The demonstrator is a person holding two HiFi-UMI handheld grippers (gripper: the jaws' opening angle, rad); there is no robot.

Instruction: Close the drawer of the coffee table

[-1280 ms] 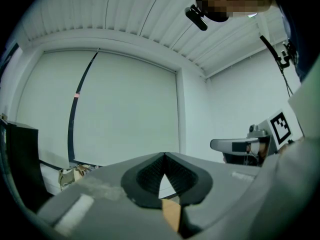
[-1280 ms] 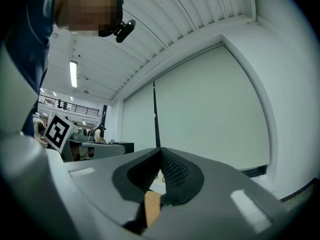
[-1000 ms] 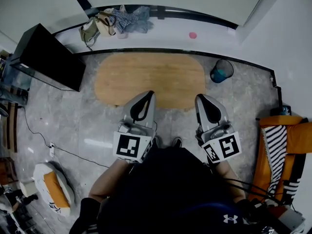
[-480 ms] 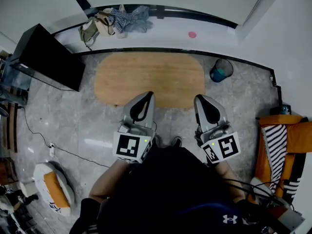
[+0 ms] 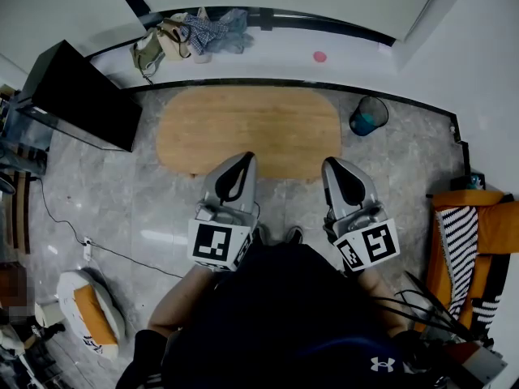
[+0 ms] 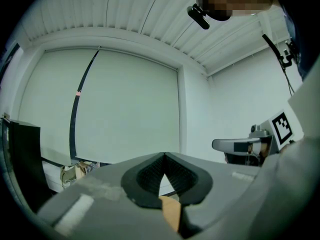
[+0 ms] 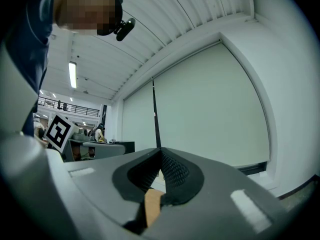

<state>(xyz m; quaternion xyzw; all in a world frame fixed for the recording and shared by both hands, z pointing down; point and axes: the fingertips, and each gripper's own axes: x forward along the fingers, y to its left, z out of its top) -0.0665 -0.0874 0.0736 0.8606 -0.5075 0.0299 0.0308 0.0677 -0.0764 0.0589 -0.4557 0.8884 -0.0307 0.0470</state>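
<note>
Seen from above, the oval wooden coffee table (image 5: 249, 132) lay just ahead of the person. The tips of the left gripper (image 5: 242, 160) and right gripper (image 5: 334, 164) overlapped its near edge. Each had its jaws pressed together, empty (the drawer could not be made out).

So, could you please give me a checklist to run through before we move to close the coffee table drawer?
1. Left gripper free: ok, jaws together on nothing.
2. Right gripper free: ok, jaws together on nothing.
3. Coffee table ahead: ok, both grippers point at its near edge.
4. Drawer located: cannot tell, no view shows it.
5. Bin out of the way: ok, it stands apart at the table's right end.
</note>
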